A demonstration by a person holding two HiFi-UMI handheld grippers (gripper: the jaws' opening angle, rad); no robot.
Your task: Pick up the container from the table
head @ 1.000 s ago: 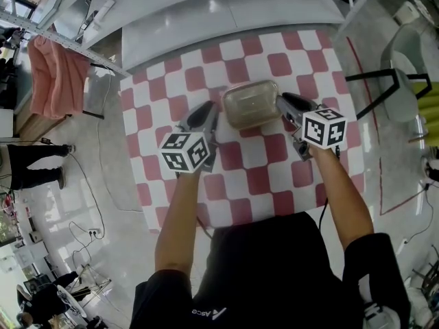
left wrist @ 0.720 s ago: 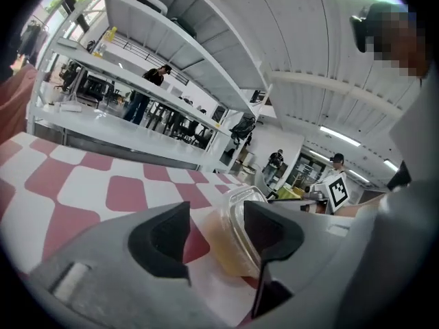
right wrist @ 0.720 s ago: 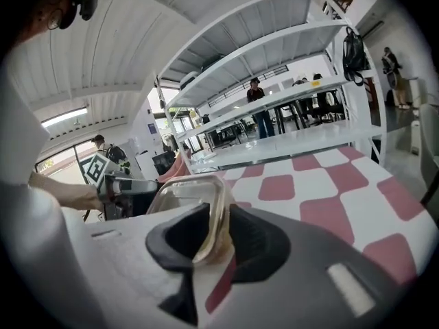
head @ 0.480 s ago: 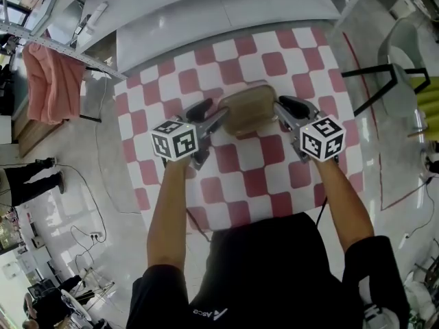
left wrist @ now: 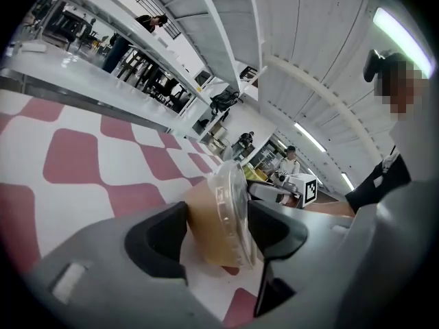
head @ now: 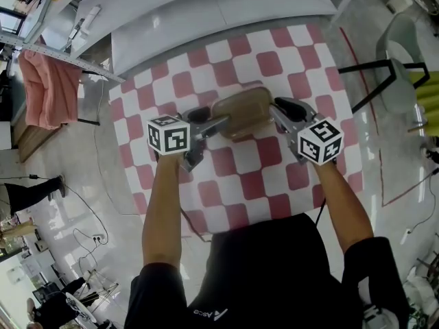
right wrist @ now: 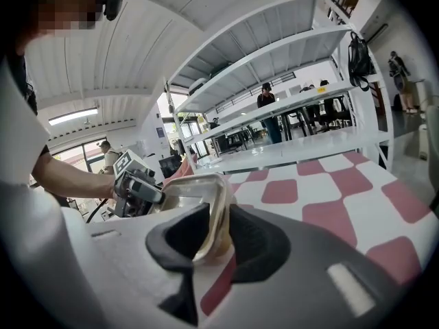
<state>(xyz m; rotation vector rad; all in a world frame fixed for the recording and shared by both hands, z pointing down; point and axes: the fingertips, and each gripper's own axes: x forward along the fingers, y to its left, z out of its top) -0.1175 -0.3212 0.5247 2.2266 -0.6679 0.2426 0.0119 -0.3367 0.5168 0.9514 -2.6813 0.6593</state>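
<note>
A clear lidded plastic container (head: 240,112) with tan contents lies on the red-and-white checked table (head: 274,177). My left gripper (head: 211,120) is at the container's left end. In the left gripper view the container (left wrist: 209,218) stands between the wide-spread jaws of that gripper (left wrist: 216,230), and I see no squeeze on it. My right gripper (head: 276,112) is at the container's right end. In the right gripper view, the dark pads (right wrist: 257,242) of this gripper (right wrist: 216,237) pinch the rim of the container (right wrist: 199,197).
A white bench (head: 206,12) runs along the table's far edge. A pink cloth (head: 44,88) hangs on a rack at the left. A chair (head: 401,67) stands to the right of the table. People stand in the background.
The left gripper's jaws have gone from shut to wide apart, and it has swung in onto the container's left end. The right gripper has kept its hold on the right end.
</note>
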